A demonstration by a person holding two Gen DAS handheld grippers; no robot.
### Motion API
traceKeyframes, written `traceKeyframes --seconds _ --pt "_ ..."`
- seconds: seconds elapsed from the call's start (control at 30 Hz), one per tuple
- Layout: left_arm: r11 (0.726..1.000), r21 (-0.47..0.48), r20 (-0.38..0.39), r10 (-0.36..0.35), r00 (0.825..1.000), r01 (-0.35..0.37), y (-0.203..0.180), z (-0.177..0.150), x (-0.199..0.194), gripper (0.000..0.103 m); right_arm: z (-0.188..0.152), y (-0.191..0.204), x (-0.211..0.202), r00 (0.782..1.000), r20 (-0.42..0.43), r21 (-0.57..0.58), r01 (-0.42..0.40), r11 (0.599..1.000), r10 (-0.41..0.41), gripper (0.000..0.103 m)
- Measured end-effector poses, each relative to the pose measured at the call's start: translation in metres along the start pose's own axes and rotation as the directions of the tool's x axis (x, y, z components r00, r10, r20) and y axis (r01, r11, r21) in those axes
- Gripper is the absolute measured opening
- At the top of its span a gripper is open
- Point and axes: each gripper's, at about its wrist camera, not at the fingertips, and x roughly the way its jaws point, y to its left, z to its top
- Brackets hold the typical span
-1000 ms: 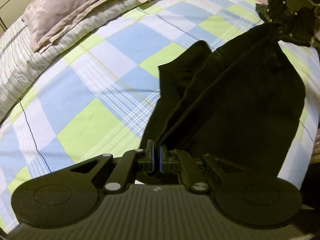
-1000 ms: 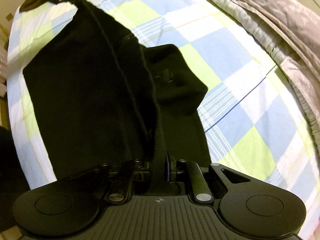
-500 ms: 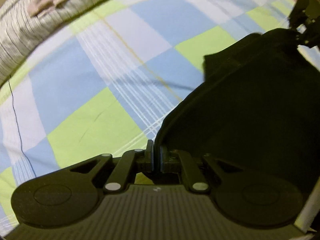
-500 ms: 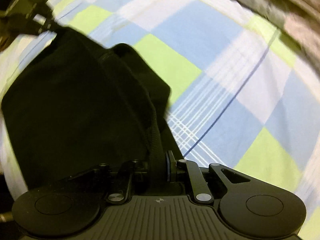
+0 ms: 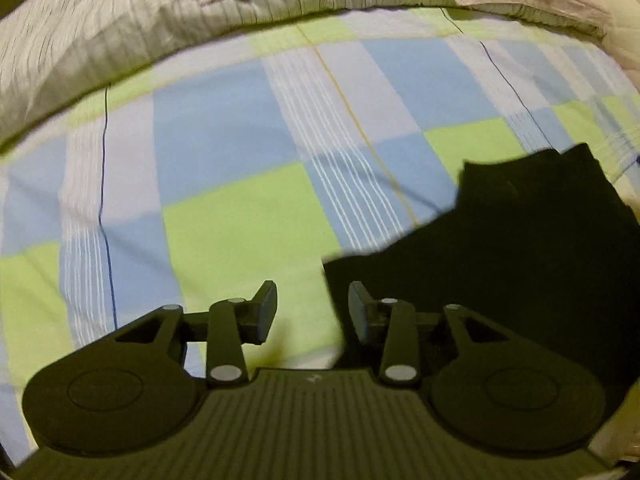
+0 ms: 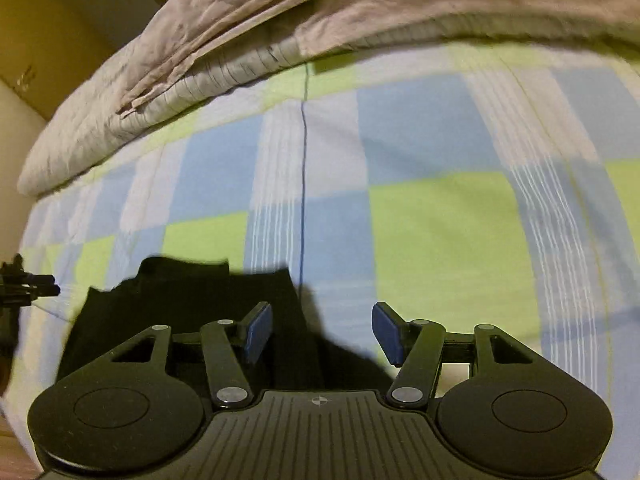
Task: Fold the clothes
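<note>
Closest in, the left gripper [image 5: 312, 312] and right gripper [image 6: 322, 334] are both spreading, nothing pinched. The black garment [image 5: 500, 264] lies folded on the checked bedsheet [image 5: 240, 220]; lift straight away so the fold stays flat. Beyond, a striped duvet [image 5: 120, 44].

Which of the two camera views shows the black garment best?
The left wrist view: the black garment spreads wide there, its edges lying on the checked bedsheet. The right wrist view shows less of it, partly hidden behind the claw's frame.
</note>
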Motion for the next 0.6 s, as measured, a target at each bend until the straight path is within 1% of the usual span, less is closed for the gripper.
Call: traceKeyframes --seconds 0.07,0.17,0.23,0.27,0.33,0.4,0.53,0.57,0.6 --pt "1.0 -0.019 -0.021 -0.02 1.0 0.02 -0.006 -0.016 0.001 0.036 -0.02 -0.003 -0.004 0.999 -0.031 0.008 -0.011 1.0 0.012 0.059" --pt "0.998 -0.05 -0.047 -0.051 0.998 0.049 -0.014 -0.037 0.007 0.036 -0.047 0.003 0.004 0.995 -0.094 -0.027 -0.017 0.999 0.015 0.059" --pt "0.996 -0.06 -0.052 -0.069 0.996 0.066 -0.02 -0.045 0.011 0.036 -0.061 0.011 0.009 0.994 -0.11 -0.064 -0.018 0.998 0.011 0.059" --pt "0.996 -0.062 -0.05 -0.075 0.996 0.072 -0.022 -0.047 0.012 0.038 -0.064 0.017 0.01 0.995 -0.103 -0.082 -0.011 0.997 0.003 0.059" --pt "0.995 -0.064 -0.047 -0.085 0.995 0.082 -0.027 -0.051 0.015 0.041 -0.065 0.028 0.007 0.998 -0.061 -0.094 -0.001 0.996 -0.005 0.059" --pt "0.995 -0.062 -0.045 -0.086 0.995 0.083 -0.027 -0.05 0.02 0.041 -0.066 0.035 0.005 0.999 -0.034 -0.088 -0.025 0.996 0.022 0.059" --pt "0.991 -0.085 -0.045 -0.105 0.993 0.101 -0.021 -0.046 0.034 0.04 -0.067 0.051 0.012 0.998 -0.064 -0.137 -0.036 0.99 0.027 0.059" --pt "0.989 -0.09 -0.049 -0.121 0.991 0.116 -0.019 -0.044 0.037 0.034 -0.068 0.052 0.015 0.997 -0.074 -0.142 -0.033 0.989 0.023 0.059" --pt "0.987 -0.091 -0.053 -0.139 0.989 0.134 -0.019 -0.042 0.04 0.014 -0.069 0.051 0.016 0.997 -0.08 -0.14 -0.027 0.99 0.016 0.059"
